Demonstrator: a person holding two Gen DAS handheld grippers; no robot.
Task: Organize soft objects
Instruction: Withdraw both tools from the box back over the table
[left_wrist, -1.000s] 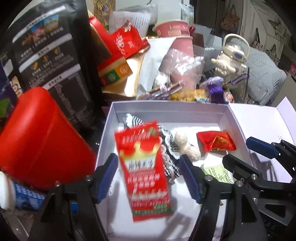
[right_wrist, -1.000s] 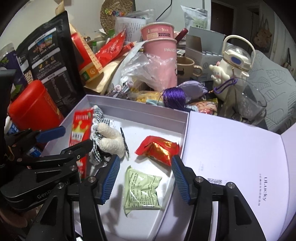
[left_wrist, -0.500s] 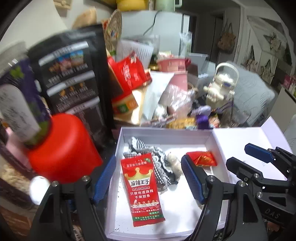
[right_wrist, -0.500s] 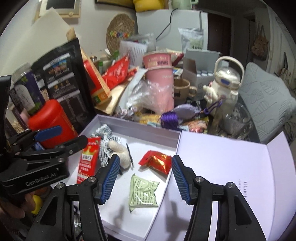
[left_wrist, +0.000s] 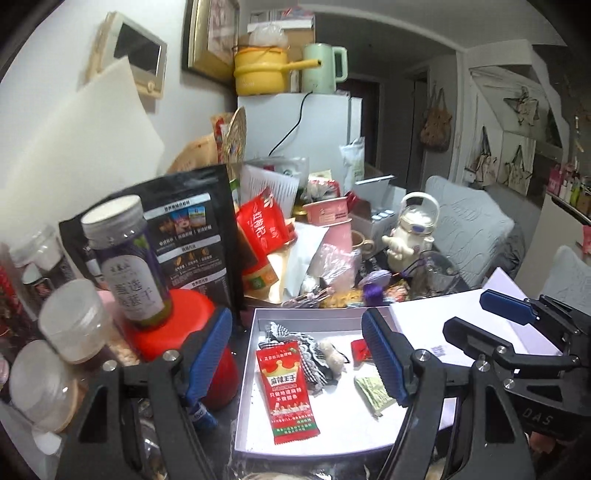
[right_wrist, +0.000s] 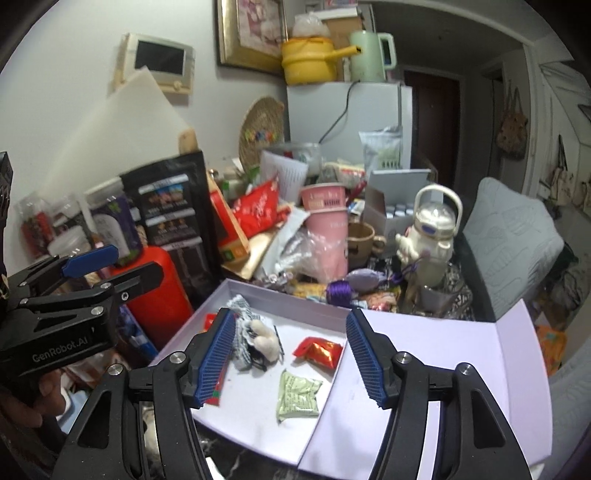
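Both tongs hang empty above an open white box (right_wrist: 258, 291) on a cluttered surface: the left tongs (left_wrist: 297, 354) spread, the right tongs (right_wrist: 291, 354) opening, nothing between the jaws of either. In the box lie a red packet (left_wrist: 288, 387), a checked cloth (left_wrist: 310, 354) with a small plush (right_wrist: 264, 338), a red-gold sachet (right_wrist: 319, 350) and a green sachet (right_wrist: 297, 395). The lid (right_wrist: 424, 362) lies flat beside it. Packing looks well advanced; a purple tassel (right_wrist: 340, 290) and pouches behind the box may remain, and the lid is not yet closed.
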